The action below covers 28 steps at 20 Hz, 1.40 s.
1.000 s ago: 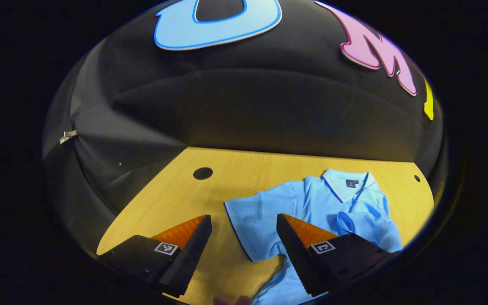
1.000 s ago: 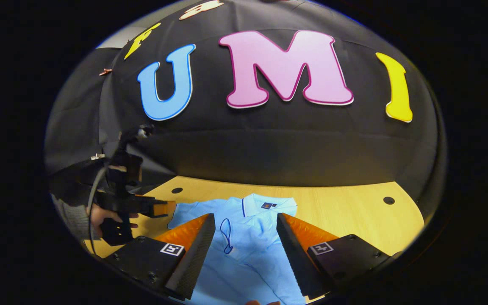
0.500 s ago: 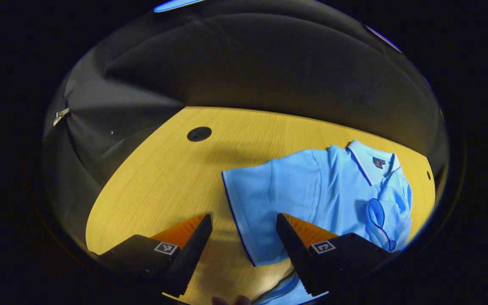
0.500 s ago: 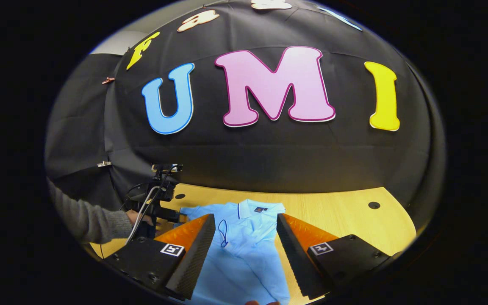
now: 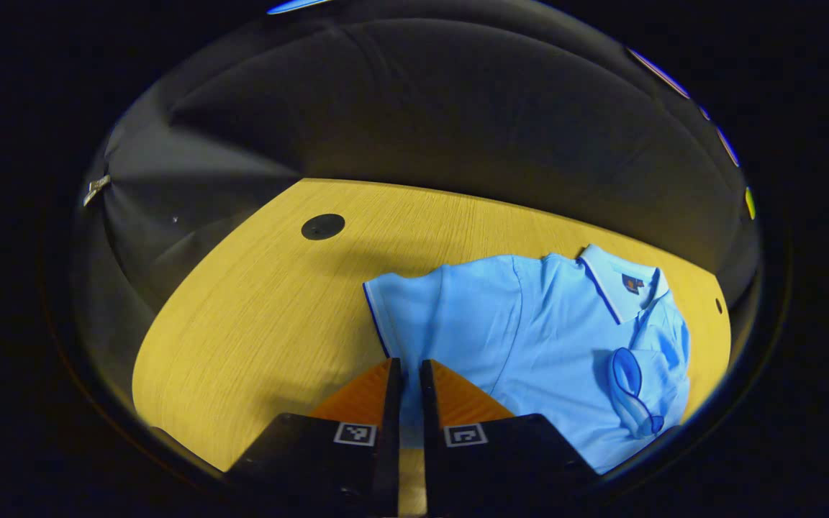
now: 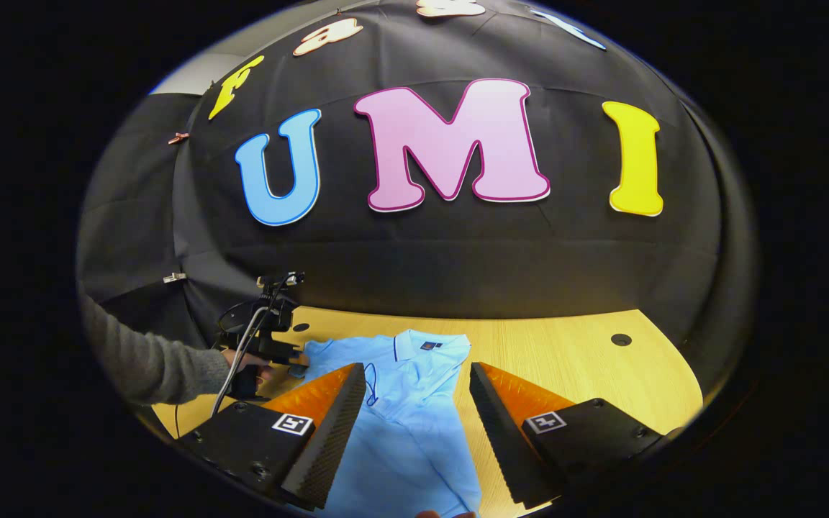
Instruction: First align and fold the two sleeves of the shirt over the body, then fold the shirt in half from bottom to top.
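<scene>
**Left gripper pinches the sleeve**

The left gripper (image 5: pixel 406 374) has its fingers pressed together on the edge of the sleeve (image 5: pixel 422 316). The blue shirt (image 5: pixel 544 345) lies flat on the wooden table (image 5: pixel 256 316), collar (image 5: pixel 619 284) pointing to the back wall. The right gripper (image 6: pixel 417 378) hangs wide above the shirt.

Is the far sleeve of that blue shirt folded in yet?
Folded. On the polo shirt, the right sleeve lies across the chest, cuff below the collar; the other sleeve lies spread out.
</scene>
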Motion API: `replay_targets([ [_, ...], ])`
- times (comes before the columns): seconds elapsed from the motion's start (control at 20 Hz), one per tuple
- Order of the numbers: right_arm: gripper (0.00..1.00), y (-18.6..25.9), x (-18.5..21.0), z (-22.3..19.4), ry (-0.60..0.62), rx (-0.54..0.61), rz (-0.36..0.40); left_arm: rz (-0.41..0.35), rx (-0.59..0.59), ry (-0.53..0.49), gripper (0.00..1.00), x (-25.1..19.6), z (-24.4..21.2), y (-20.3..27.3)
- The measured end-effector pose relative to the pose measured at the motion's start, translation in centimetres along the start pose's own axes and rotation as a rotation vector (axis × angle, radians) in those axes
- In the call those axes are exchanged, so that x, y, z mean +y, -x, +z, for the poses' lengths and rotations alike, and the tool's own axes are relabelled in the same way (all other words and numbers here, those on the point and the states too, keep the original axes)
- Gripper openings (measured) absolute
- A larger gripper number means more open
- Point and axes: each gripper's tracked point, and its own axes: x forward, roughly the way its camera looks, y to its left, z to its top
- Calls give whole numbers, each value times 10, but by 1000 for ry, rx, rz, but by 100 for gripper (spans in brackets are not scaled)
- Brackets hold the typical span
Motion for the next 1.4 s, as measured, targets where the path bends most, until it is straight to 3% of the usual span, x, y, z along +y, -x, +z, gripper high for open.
replay_targets([
  [0.1,91,8,-4,-6,2,11,-2,-6,6,42,7,-1,2,0],
  [0.3,91,26,-12,-15,-5,33,-19,19,1,25,6,-5,3,2],
  [0.6,91,40,-25,-18,-10,38,-40,-78,-112,8,6,-54,35,29],
  [0.7,91,41,-30,-20,-14,39,-49,-115,-129,-31,6,-75,40,40],
  [0.75,91,44,-32,-21,-8,41,-54,-136,-138,-48,11,-86,42,45],
  [0.8,91,46,-35,-22,-4,42,-57,-161,-148,-65,6,-98,44,51],
  [1.0,91,54,-46,-22,-8,38,-79,-242,-166,-168,6,-145,38,74],
  [1.4,91,67,-62,-39,-24,67,-114,-396,-149,-430,6,-236,-27,107],
])
